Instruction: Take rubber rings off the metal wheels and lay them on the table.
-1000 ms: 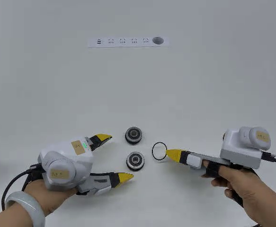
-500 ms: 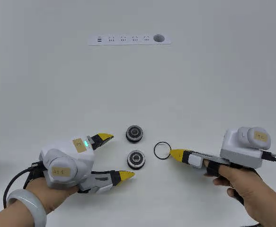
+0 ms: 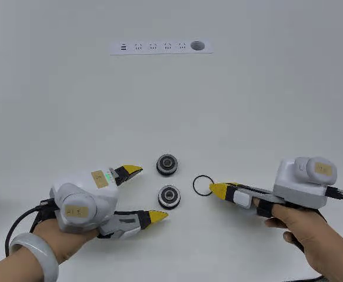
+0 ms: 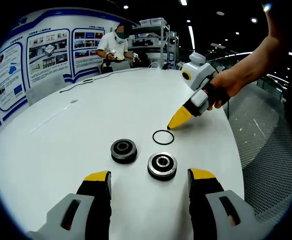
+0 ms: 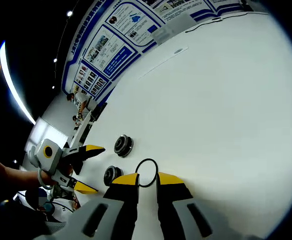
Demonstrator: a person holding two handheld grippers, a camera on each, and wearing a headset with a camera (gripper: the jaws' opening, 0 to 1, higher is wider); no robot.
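Note:
Two metal wheels lie flat on the white table: the far wheel (image 3: 167,164) (image 4: 123,150) (image 5: 123,145) has a black outer band, and the near wheel (image 3: 169,196) (image 4: 162,165) (image 5: 111,175) shows a silver rim. To their right a thin black rubber ring (image 3: 193,185) (image 4: 153,137) (image 5: 147,160) lies flat on the table. My right gripper (image 3: 213,188) (image 5: 148,179) (image 4: 178,119) is low at the ring's right edge, its jaws a narrow gap apart, with the ring's near edge between the tips. My left gripper (image 3: 146,192) (image 4: 150,175) (image 5: 93,169) stands wide open left of the wheels, and the near wheel lies just ahead of its tips.
A white power strip (image 3: 160,47) lies far back on the table (image 3: 265,106). A cable (image 3: 18,226) trails from the left gripper past the person's wrist. In the left gripper view another person (image 4: 116,44) stands beyond the far end of the table.
The right gripper's tips and the ring have shifted slightly to the right of the wheels. The left gripper and both wheels have stayed where they were.

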